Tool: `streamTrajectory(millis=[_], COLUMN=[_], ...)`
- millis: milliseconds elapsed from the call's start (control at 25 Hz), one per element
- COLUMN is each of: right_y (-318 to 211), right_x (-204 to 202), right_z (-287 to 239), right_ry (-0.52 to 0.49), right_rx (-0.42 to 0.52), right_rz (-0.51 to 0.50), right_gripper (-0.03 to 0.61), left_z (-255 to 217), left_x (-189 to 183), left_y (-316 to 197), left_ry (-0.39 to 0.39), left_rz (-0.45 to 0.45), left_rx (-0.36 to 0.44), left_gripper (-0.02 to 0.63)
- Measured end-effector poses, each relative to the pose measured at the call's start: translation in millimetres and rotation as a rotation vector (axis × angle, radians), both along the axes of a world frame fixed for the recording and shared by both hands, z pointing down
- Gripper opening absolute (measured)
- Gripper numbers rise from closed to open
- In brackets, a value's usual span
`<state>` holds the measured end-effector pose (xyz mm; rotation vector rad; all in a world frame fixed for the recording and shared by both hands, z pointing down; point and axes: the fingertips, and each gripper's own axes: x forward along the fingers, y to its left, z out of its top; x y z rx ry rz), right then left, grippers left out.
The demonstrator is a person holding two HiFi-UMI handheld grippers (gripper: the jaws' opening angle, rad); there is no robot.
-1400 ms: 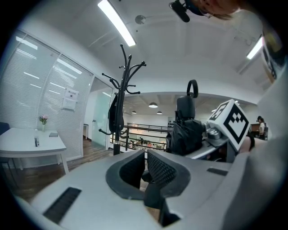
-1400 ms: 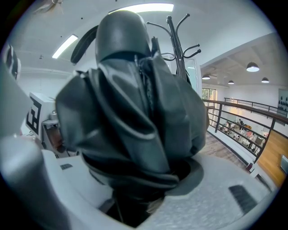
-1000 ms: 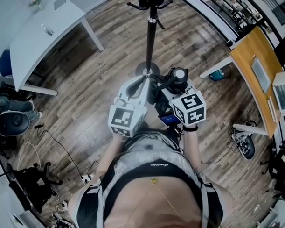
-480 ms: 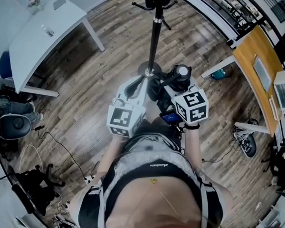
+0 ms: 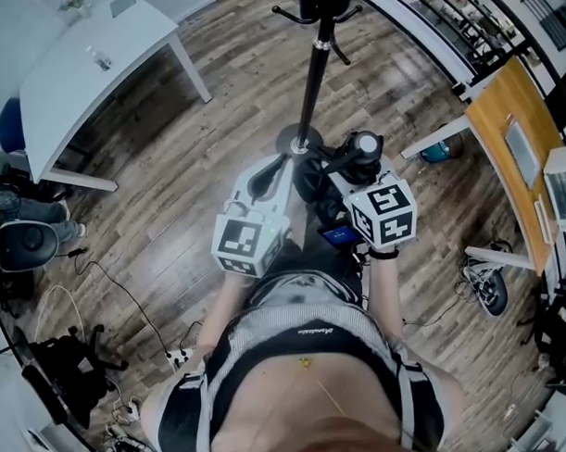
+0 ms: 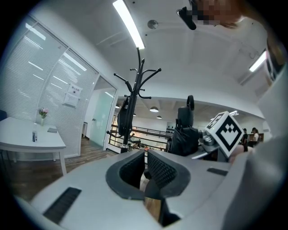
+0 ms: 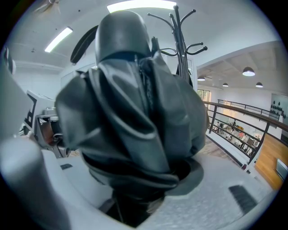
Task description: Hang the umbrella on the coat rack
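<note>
Umbrella (image 7: 130,112): folded, clamped in your right tool (image 7: 144,193) and carried in front of you, on the near side of the coat rack (image 5: 312,76). Your left tool (image 6: 145,167) has its jaws together with nothing between them. Pick-up looks done. Nothing of the umbrella is on the hooks (image 6: 150,72) yet, so you likely have the close-in and hooking left.

Pale grey left gripper (image 5: 283,161) and right gripper (image 5: 346,164) bear black-and-white marker cubes (image 5: 249,242).
</note>
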<state>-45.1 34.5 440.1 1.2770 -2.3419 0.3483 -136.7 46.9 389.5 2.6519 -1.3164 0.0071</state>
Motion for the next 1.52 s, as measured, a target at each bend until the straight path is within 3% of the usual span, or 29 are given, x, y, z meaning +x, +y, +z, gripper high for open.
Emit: streamTrajectory(millis=[480,840,1040,1520], right_y=[-33,-70,-97,-150], right_x=[2,32,47,69], right_z=[4,5,6,18], right_ry=[-0.006,-0.015,-0.024,-0.029], right_rx=[-0.011,-0.021,-0.027,-0.057], right_rz=[0.006,0.008,0.0,-0.035], right_gripper=[0.247,0.247,0.247,0.247], left_z=[-1,-10,-14,-17], left_x=[8,42,58,88], left_y=[-31,-70,-98,-149], left_ry=[-0.002,-0.017,-0.022,-0.036], left_rz=[0.025,0.032,0.026,0.015], left_rx=[0.009,-0.019,0.017,0.009], left_gripper=[0.018,0.018,0.018,0.018])
